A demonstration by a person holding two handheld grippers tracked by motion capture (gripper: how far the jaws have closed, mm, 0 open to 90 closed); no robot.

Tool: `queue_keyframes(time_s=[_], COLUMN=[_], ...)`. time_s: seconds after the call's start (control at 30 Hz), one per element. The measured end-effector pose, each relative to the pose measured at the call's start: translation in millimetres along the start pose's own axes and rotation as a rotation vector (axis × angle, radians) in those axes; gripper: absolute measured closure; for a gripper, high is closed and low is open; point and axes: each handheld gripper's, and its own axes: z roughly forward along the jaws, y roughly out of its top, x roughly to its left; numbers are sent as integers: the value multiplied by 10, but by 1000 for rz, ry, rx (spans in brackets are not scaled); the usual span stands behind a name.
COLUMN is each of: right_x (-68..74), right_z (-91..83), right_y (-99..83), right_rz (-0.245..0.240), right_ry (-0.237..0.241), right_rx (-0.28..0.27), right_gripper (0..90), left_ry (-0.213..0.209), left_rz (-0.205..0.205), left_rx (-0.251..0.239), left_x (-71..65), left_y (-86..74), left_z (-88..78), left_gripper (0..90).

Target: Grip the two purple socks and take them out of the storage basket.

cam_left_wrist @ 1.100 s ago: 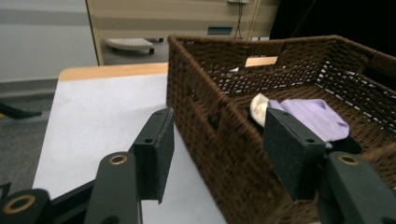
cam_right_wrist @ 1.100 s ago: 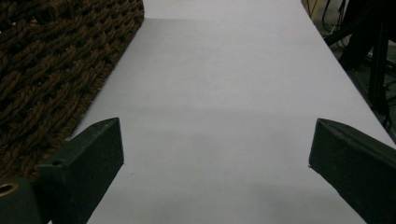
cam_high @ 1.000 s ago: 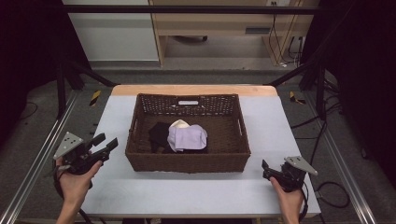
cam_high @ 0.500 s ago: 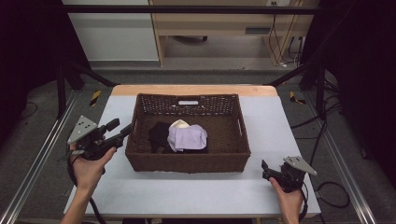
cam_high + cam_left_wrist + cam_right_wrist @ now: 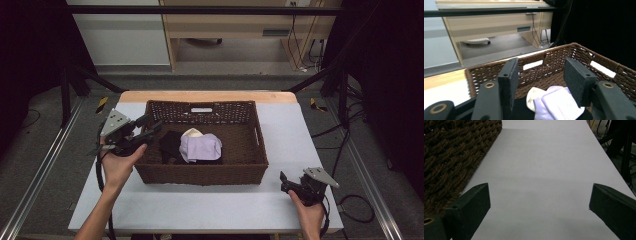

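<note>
White table (image 5: 295, 130) with a brown wicker basket (image 5: 260, 150) in the middle. Inside the basket a pile of cloths: lilac cloth (image 5: 201, 147) on top, a black cloth (image 5: 170, 142) to its left, a cream cloth (image 5: 192, 133) peeking out behind. Left gripper (image 5: 150, 127) is held up at the basket's left wall, jaws spread apart with nothing between them, tips over the rim and pointing in; in the left gripper view the lilac cloth (image 5: 559, 105) and cream cloth (image 5: 532, 96) lie below and ahead of the jaws, between them, not touched, and the basket's far wall (image 5: 541, 62) is beyond. Right gripper (image 5: 283, 181) sits low at the table's near right corner, jaws wide apart and empty; in the right gripper view bare table (image 5: 544, 170) lies between the jaws and the basket's side (image 5: 451, 152) is just beyond the left jaw.
</note>
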Motion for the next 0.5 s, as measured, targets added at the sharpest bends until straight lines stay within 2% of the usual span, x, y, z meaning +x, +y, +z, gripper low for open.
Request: queue_keyframes(time_s=[0.07, 0.13, 0.5], right_x=[2, 4, 8], right_z=[1, 7, 13], right_y=[0, 1, 3], right_rz=[-4, -6, -9], right_ry=[-1, -2, 1], right_rx=[-2, 3, 8], right_gripper=[39, 40, 42], left_ry=[1, 4, -10], left_rz=[3, 12, 25], left_rx=[4, 14, 36], left_x=[-14, -55, -147], left_y=[11, 48, 70], left_z=[39, 161, 579], left_gripper=[457, 453, 446])
